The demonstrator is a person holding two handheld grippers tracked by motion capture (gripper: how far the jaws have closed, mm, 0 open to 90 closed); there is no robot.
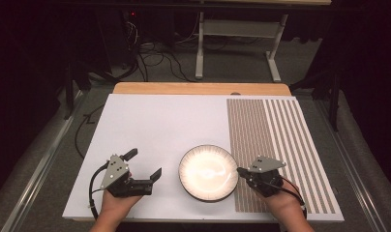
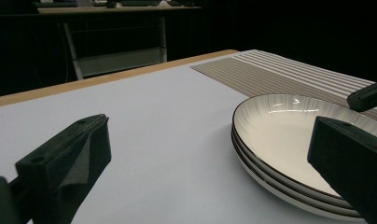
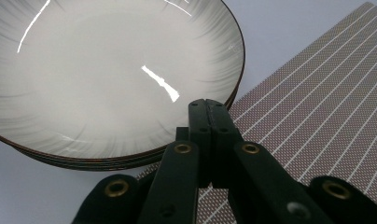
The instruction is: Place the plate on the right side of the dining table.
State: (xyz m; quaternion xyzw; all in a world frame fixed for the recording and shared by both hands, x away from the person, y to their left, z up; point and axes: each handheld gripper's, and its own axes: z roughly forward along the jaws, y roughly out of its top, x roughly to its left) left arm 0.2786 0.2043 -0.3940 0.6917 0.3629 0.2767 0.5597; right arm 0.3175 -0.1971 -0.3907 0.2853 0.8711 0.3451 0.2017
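High view looks down on a white bench (image 1: 150,125) with a stack of plates (image 1: 208,172) near the front, in the middle. The plates are white with a thin dark rim. In the left gripper view, three plates (image 2: 289,140) sit one on top of the other.

A striped mat (image 1: 276,145) lies on the right part of the bench. The stack sits on the white part, and its right edge touches the mat.

The left hand-held gripper (image 1: 144,168) is to the left of the plates, a little apart from them. Its two black jaws are spread wide, with nothing between them.

The right hand-held gripper (image 1: 240,170) is over the mat, and its tip is right at the plates' right edge. In the right gripper view its jaws (image 3: 209,116) are pressed together, holding nothing, just beside the rim.
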